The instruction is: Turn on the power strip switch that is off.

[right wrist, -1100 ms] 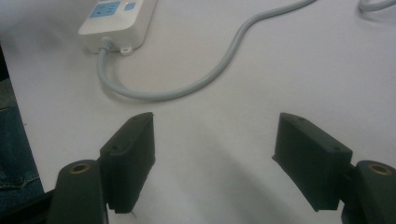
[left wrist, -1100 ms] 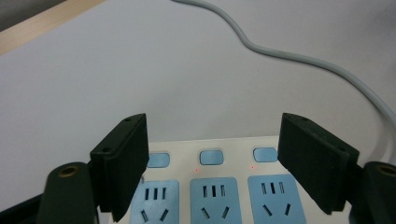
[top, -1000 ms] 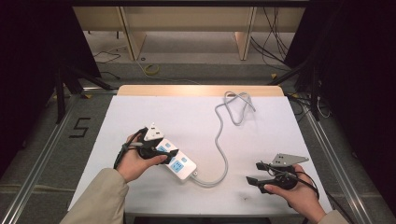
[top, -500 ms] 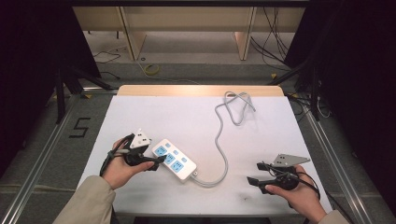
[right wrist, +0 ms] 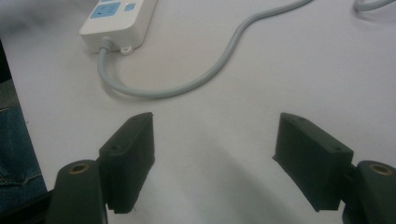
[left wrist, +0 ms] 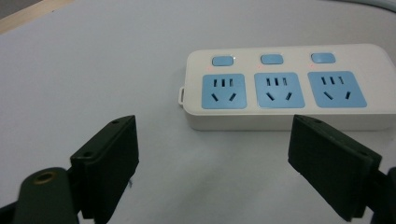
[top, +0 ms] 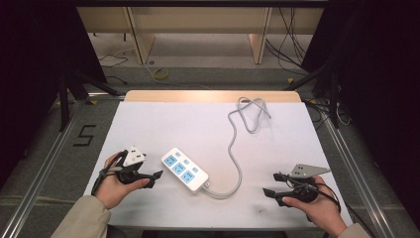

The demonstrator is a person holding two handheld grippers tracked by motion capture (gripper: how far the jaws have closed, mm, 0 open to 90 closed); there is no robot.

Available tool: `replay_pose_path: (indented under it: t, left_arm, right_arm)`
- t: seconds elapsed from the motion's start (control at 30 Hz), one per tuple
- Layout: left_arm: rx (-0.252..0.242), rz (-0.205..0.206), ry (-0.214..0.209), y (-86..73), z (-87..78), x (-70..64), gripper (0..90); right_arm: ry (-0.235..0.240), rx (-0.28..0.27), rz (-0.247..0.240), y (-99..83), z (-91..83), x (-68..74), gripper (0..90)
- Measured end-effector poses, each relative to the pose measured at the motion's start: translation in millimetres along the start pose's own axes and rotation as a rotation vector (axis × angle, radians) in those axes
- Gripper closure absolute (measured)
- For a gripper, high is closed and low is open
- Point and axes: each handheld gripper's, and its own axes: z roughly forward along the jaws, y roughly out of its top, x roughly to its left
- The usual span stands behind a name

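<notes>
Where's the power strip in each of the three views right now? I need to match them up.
High view: power strip lies diagonally at centre-left, between the two grippers.
Left gripper view: upper right, beyond the open jaws, all three blue sockets facing the camera.
Right gripper view: top left corner, only its cable end.
Shared landmark: the grey cable leaving the strip's end.

A smooth, glossy white plastic power strip (left wrist: 285,88) is lying on a matt white table (top: 198,124). Matt black pads (left wrist: 109,163) are facing it.
</notes>
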Motion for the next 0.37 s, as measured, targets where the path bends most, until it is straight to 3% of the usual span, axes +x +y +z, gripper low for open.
replay_pose_path:
  t: [0.37]
  left_arm:
    - [0.008, -0.015, 0.014, -6.3, 1.4, 4.5, 15.8]
  right_arm:
    - [0.000, -0.004, -0.001, -0.4, -0.6, -0.2, 28.8]
